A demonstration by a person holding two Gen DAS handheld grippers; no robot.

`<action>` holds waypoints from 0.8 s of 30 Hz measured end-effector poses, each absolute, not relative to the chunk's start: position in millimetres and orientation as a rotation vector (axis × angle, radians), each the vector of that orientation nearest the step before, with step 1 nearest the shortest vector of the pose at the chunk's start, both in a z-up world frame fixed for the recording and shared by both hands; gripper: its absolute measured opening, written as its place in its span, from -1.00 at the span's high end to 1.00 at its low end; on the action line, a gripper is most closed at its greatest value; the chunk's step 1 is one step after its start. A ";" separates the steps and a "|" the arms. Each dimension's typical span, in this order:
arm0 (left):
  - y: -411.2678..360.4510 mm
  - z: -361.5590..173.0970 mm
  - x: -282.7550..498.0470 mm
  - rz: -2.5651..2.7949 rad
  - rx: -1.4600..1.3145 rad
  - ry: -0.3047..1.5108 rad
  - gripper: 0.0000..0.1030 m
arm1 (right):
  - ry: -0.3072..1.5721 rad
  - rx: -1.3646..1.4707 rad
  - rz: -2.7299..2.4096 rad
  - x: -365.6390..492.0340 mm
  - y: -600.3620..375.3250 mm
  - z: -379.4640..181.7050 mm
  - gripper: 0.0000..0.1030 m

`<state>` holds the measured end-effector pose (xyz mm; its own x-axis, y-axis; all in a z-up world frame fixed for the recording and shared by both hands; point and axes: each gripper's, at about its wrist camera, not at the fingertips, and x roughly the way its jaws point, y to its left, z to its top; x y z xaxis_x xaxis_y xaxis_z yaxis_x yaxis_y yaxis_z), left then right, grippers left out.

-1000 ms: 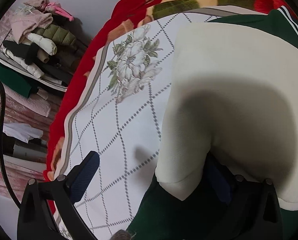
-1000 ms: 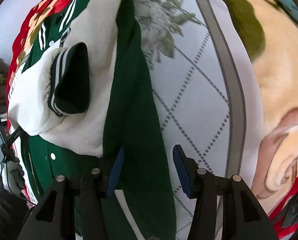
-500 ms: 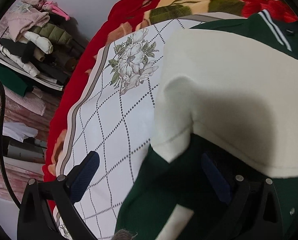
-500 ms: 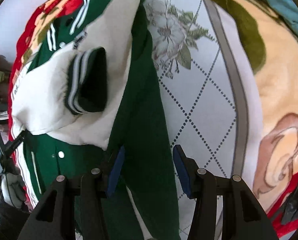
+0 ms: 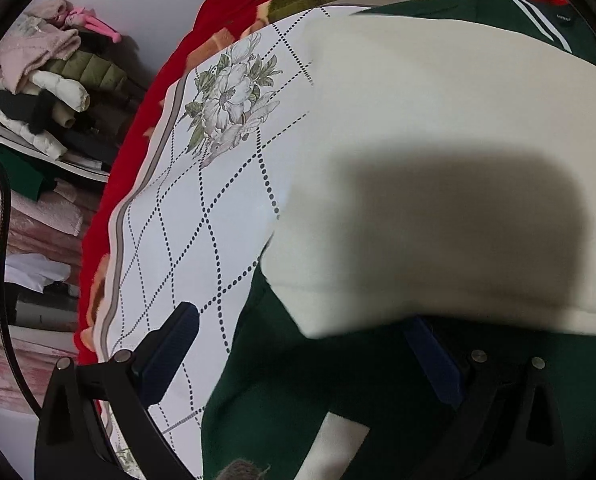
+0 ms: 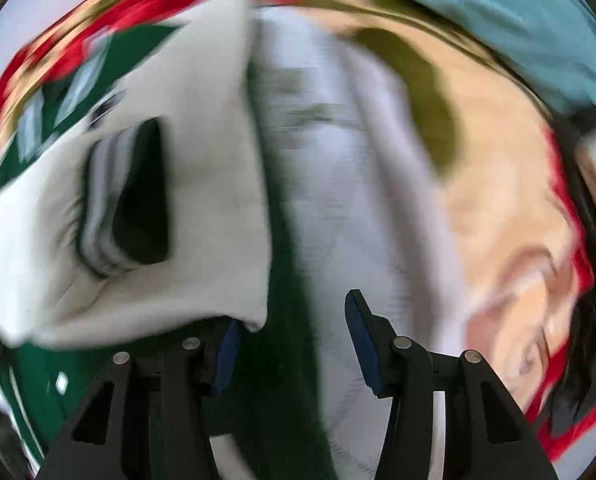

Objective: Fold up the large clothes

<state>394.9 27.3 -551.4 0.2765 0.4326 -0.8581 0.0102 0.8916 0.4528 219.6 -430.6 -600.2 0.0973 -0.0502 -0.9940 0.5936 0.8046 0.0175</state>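
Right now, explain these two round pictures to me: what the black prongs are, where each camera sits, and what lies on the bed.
There is no robot here. A person holds a two-finger gripper in each hand, and a fisheye camera on each one looks forward along its fingers, so the pictures come out round.

The left wrist view shows the left gripper with its blue pads wide apart. The right wrist view is blurred; the right gripper also stands apart.

Under both lies a green and cream jacket with a striped cuff, on a white bedspread with a printed flower, over a red floral blanket. Green cloth sits between both pairs of pads, but neither visibly presses it. A pile of clothes is behind.
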 end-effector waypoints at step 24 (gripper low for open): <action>47.8 -520.9 358.0 0.197 0.312 1.164 -1.00 | 1.660 0.923 0.209 154.4 -175.1 -603.4 -0.02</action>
